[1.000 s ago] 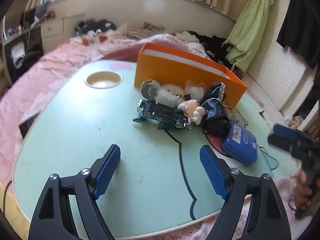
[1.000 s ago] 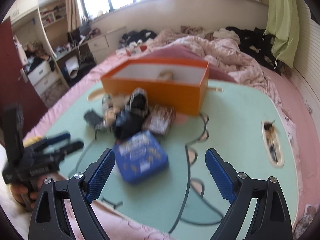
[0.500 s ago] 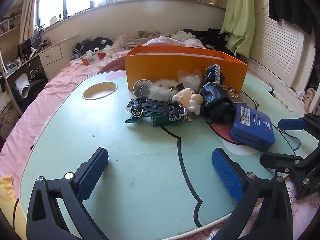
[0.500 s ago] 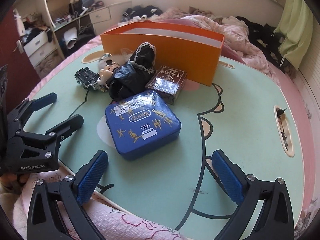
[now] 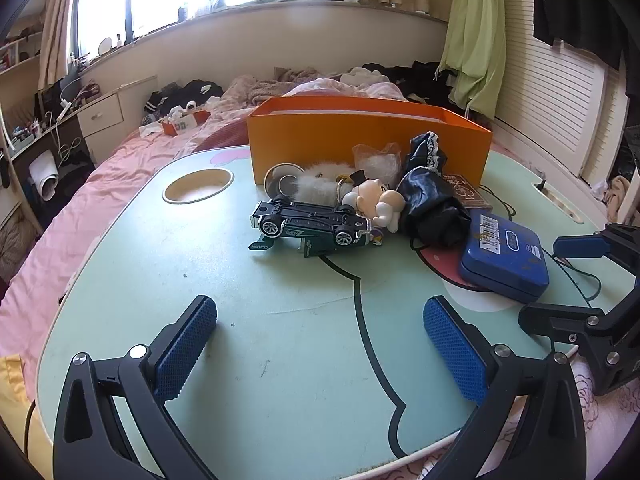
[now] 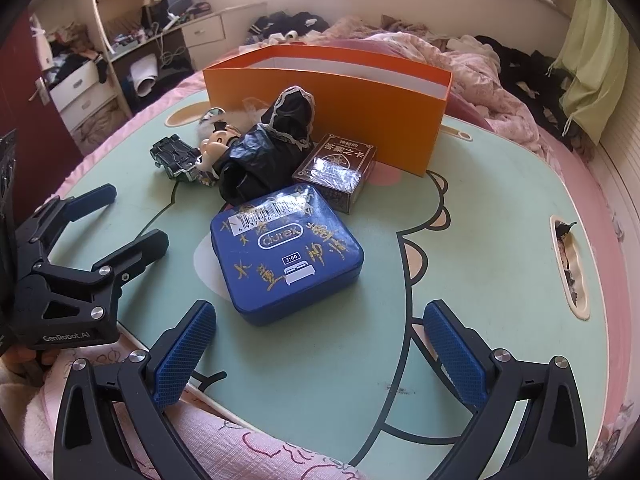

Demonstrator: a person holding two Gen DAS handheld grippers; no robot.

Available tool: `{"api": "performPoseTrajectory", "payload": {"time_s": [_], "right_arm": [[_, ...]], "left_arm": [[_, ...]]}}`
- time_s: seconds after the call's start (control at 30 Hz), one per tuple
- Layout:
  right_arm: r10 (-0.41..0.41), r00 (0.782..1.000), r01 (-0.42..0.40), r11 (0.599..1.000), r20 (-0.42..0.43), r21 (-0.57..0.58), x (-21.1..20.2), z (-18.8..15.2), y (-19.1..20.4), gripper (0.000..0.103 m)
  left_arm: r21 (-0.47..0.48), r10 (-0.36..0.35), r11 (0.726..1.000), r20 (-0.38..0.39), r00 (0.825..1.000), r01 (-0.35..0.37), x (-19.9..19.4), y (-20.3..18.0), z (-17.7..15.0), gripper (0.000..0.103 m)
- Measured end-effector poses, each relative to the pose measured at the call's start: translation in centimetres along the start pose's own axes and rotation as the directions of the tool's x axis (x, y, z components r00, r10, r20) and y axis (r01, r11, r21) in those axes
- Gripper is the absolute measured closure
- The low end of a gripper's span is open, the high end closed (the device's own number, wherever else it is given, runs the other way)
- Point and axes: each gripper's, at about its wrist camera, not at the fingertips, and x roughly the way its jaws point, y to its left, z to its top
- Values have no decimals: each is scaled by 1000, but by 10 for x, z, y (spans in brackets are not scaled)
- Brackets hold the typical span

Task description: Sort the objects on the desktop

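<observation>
An open orange box (image 5: 368, 140) stands at the back of the green table (image 5: 280, 360). In front of it lie an upside-down toy car (image 5: 308, 226), a small doll (image 5: 372, 200), a white fluffy toy (image 5: 320, 184), a black cloth bundle (image 6: 260, 160), a brown card box (image 6: 336, 172) and a blue tin (image 6: 288, 256). My left gripper (image 5: 318, 312) is open over bare tabletop, short of the car. My right gripper (image 6: 320, 316) is open just behind the blue tin, its pads not touching it. Each gripper shows in the other's view: the right gripper (image 5: 556, 284) and the left gripper (image 6: 134, 216).
The table rests on a pink bedspread (image 5: 100, 184). A round cup hole (image 5: 198, 190) is at its back left and a slot (image 6: 570, 264) at its right edge. A round mirror (image 5: 284, 182) leans by the box. A desk with drawers (image 6: 200, 36) stands behind.
Both grippers' jaws have spread wider. The left view rolled level and now faces the box squarely. The right gripper came down closer to the blue tin, then held still.
</observation>
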Motion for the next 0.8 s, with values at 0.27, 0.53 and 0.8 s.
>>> {"api": "performPoseTrajectory", "payload": {"time_s": [0.27,0.53,0.8], "right_arm": [[26,999,-23,997,38,-69,-4,7,12,0],[39,997,-30,993,74,-113,3,27,23,8],[48,996,-40,993,69,-108,13,33,22,22]], "left_arm": [[0,0,1000,0,1000,0,0,0,-1,0],[-1,5,1000,1,1000,-5,0,0,-1,0],[-3,4,1000,5,1000,-4,-1,-1,1,0]]}}
